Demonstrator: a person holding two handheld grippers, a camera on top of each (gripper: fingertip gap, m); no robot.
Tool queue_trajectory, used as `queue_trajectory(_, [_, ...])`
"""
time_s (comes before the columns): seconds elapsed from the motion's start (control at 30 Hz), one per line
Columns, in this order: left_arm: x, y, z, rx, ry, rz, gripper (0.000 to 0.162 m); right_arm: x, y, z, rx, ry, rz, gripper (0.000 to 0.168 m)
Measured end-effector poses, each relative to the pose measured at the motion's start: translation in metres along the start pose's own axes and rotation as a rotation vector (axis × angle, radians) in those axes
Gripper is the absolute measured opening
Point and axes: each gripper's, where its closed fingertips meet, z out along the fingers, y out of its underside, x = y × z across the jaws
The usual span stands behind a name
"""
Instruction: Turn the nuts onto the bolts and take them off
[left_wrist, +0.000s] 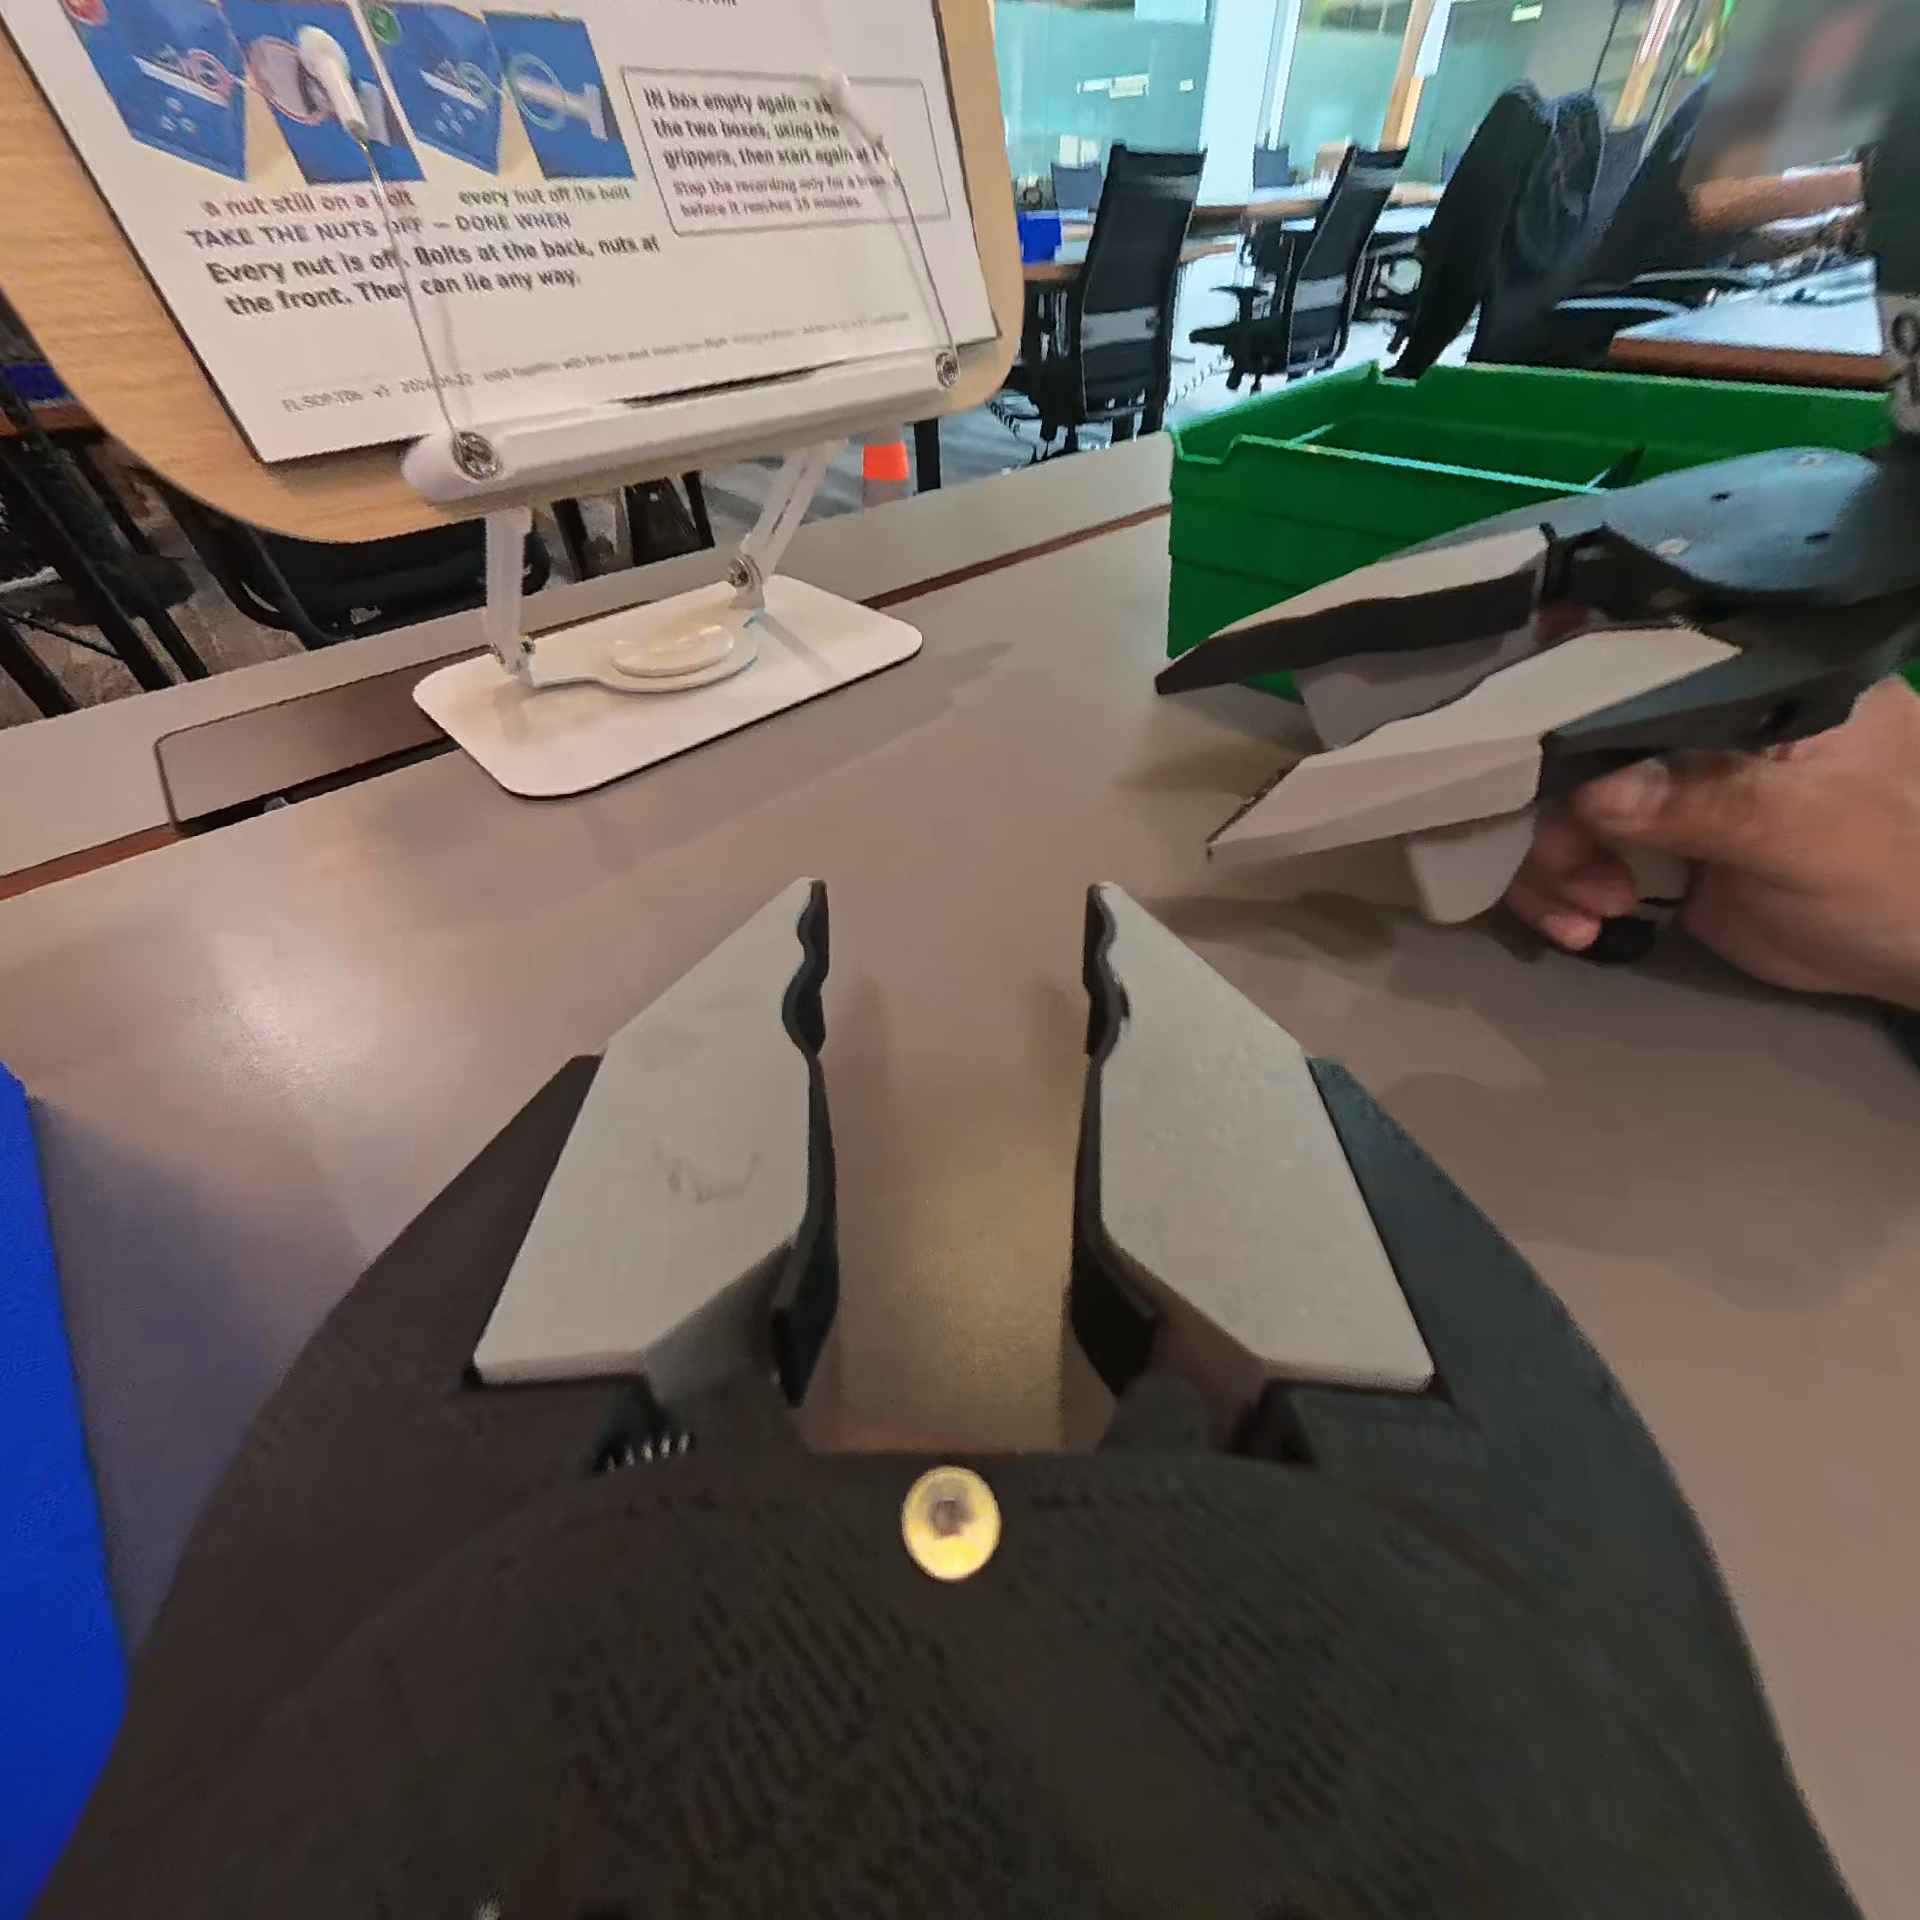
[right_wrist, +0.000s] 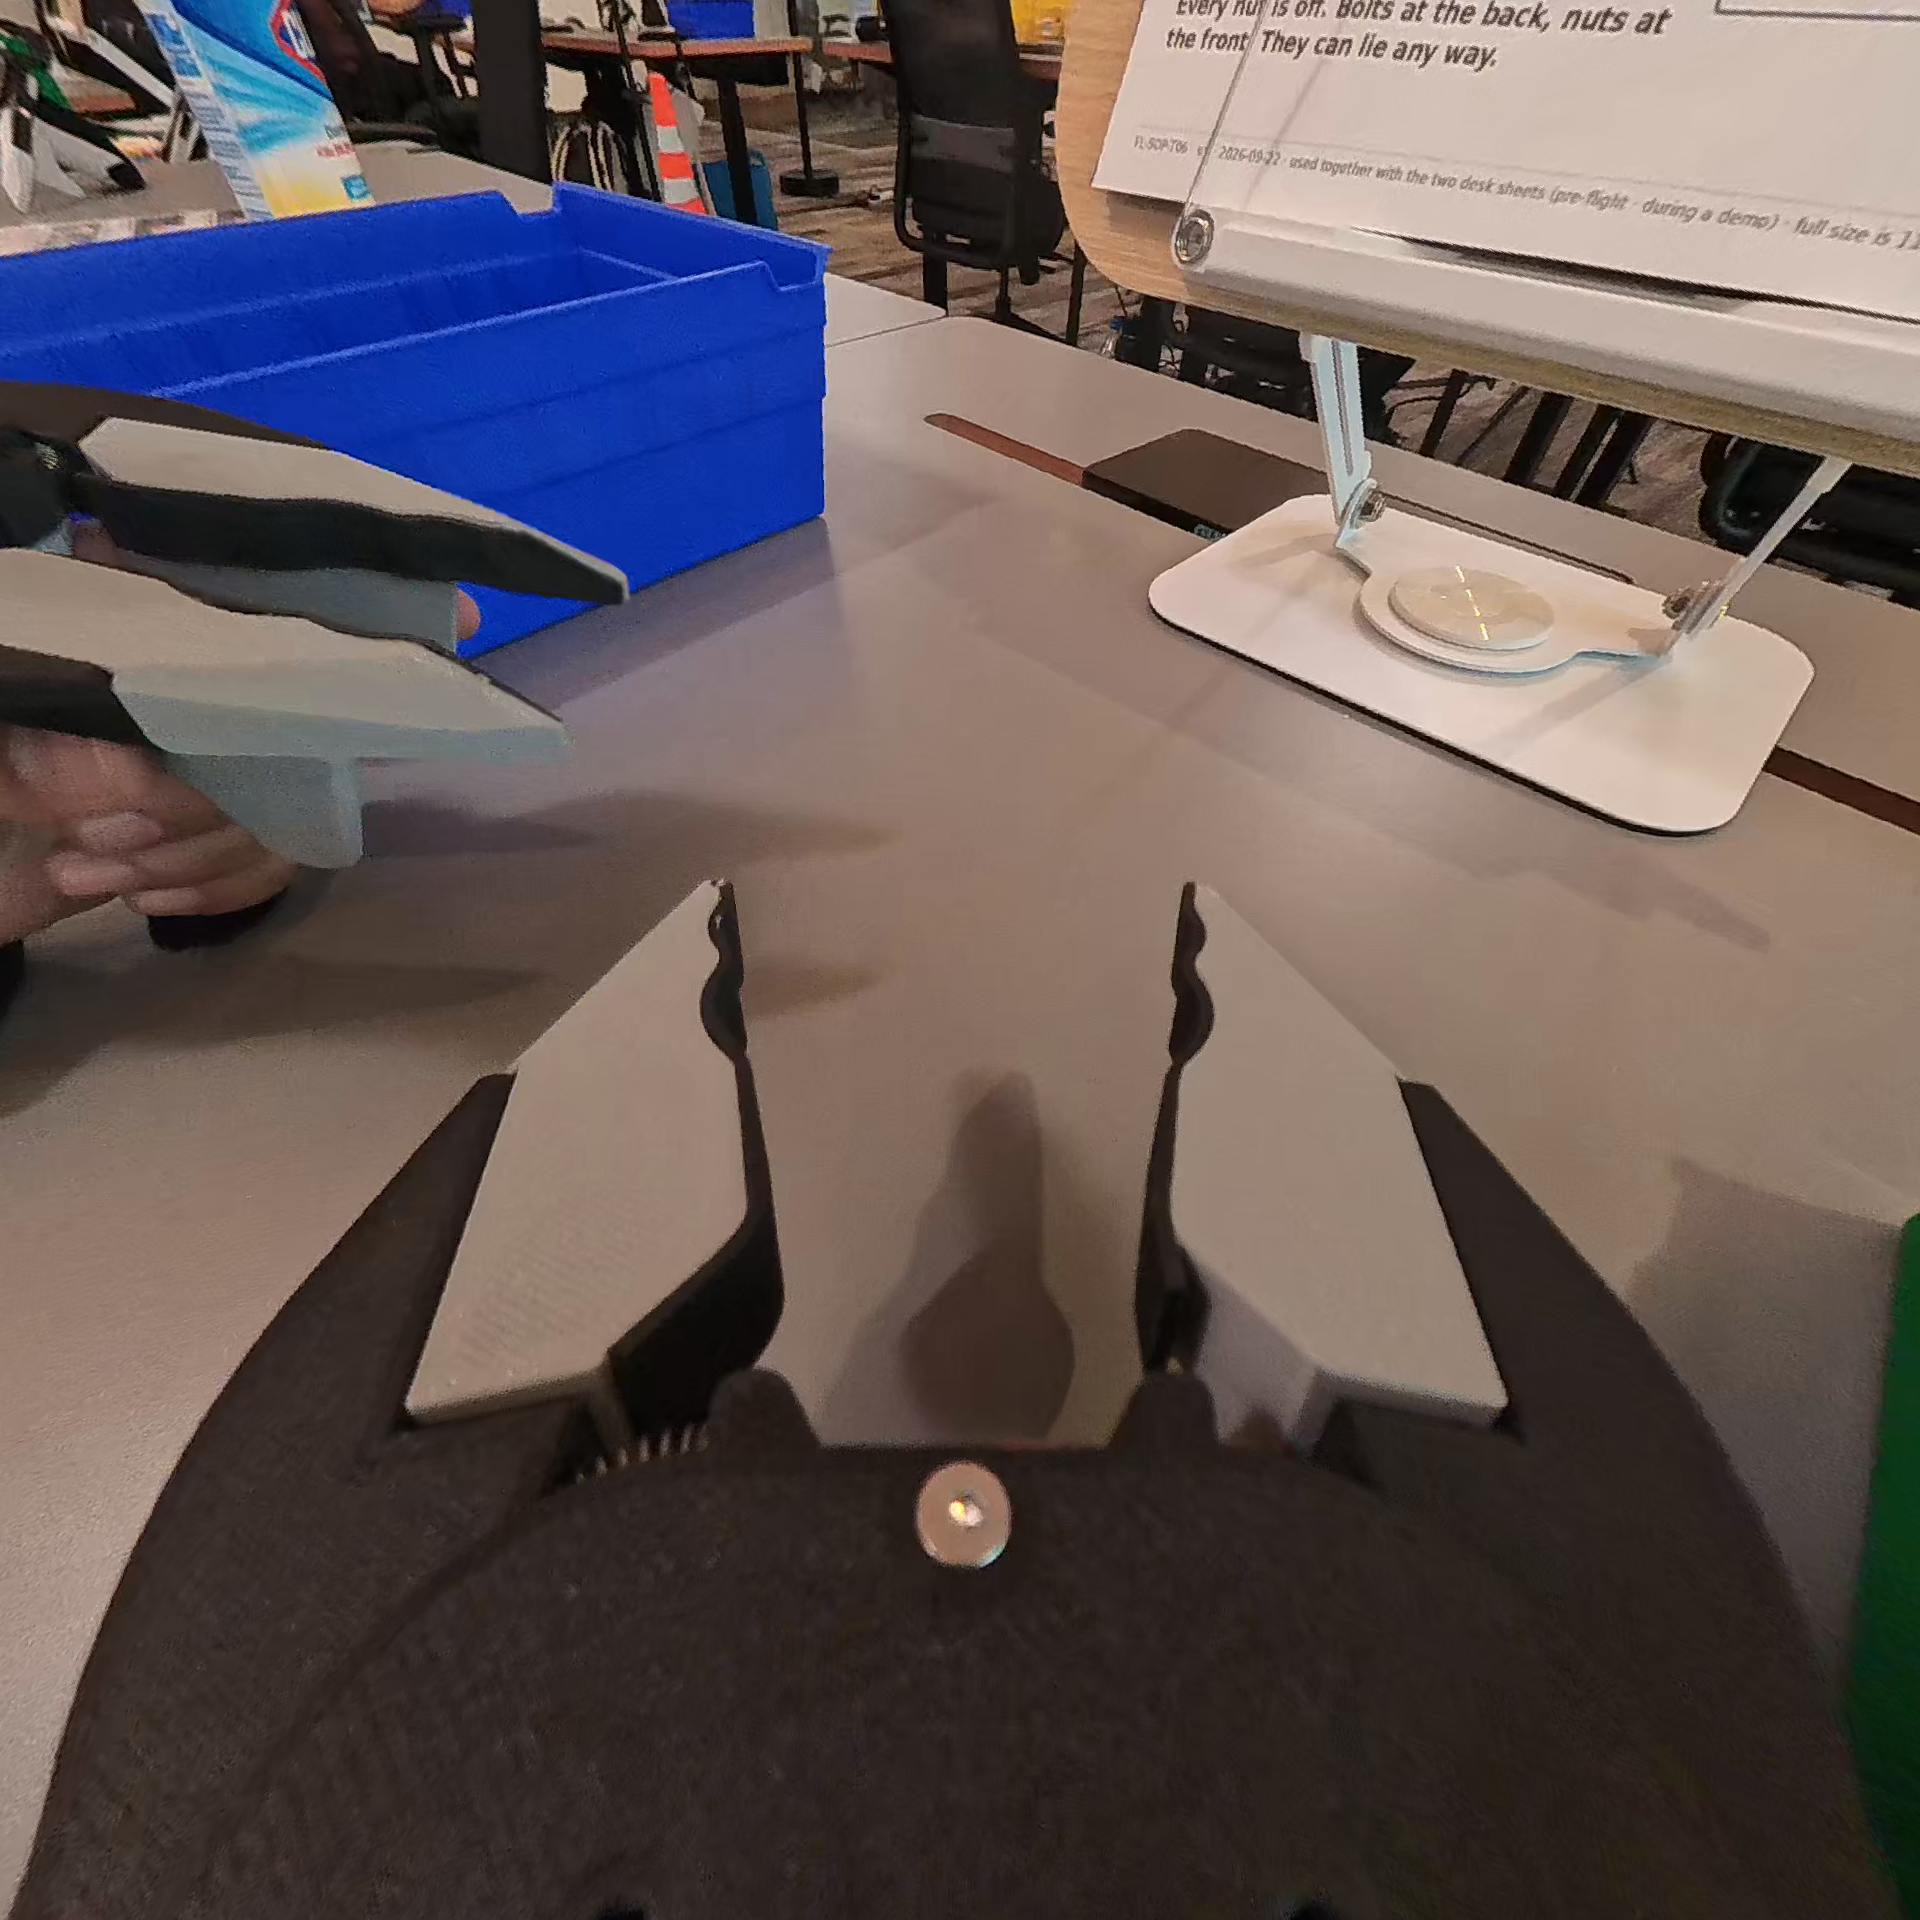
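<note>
Left tongs (left_wrist: 956, 935) wide, empty, low over grey tabletop (left_wrist: 935, 727). Right tongs (right_wrist: 956, 935) wide, empty. Blue bin (right_wrist: 520, 395) at 10 o'clock, green bin (left_wrist: 1455, 468) at 2. Nuts, bolts not visible.

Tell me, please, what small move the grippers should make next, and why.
Probably swing the left gripper toward the blue bin to look for parts. Both it and the right gripper have jaws open on nothing, over bare table. No nuts or bolts show, and neither the blue nor the green bin's contents are visible.
</note>
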Motion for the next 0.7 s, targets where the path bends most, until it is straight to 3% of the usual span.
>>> queue_trajectory(0.7, [0.004, 0.007, 0.006, -0.057, 0.033, 0.010, 0.045, -0.013, 0.002, 0.008, -0.022, -0.072, 0.011, 0.075])
